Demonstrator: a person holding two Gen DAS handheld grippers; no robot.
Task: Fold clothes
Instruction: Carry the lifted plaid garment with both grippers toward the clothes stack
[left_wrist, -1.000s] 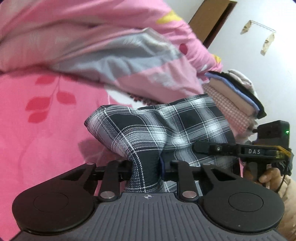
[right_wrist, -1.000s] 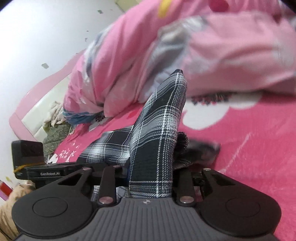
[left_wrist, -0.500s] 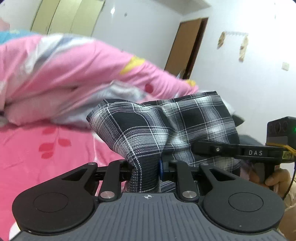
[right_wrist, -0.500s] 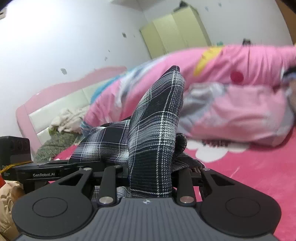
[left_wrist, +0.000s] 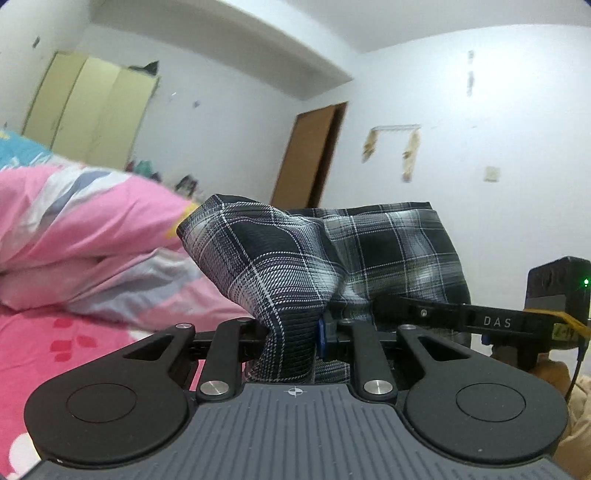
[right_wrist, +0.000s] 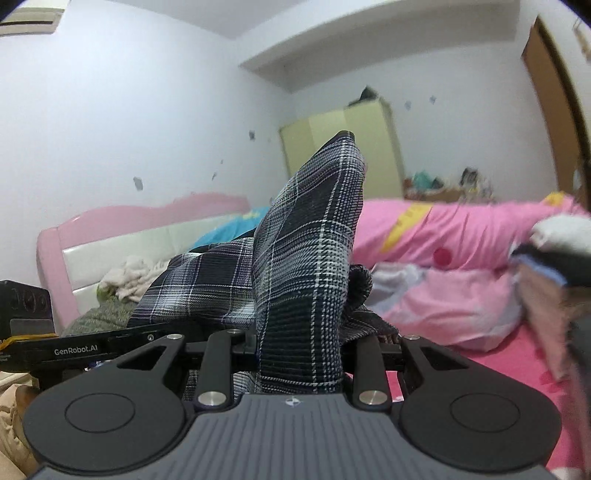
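A black and white plaid garment is held up in the air between both grippers. My left gripper is shut on one bunched end of it. My right gripper is shut on another end of the plaid garment, which sticks up past the fingers. The right gripper shows at the right of the left wrist view; the left gripper shows at the left of the right wrist view. The fingertips are hidden by cloth.
A pink bed sheet lies below. A pink duvet is heaped behind, also in the right wrist view. A stack of folded clothes is at the right. Pink headboard, wardrobe and door stand beyond.
Both grippers have lifted and tilted upward with the plaid garment; the view has swung from the bed surface to the walls and ceiling. Both grips are unchanged.
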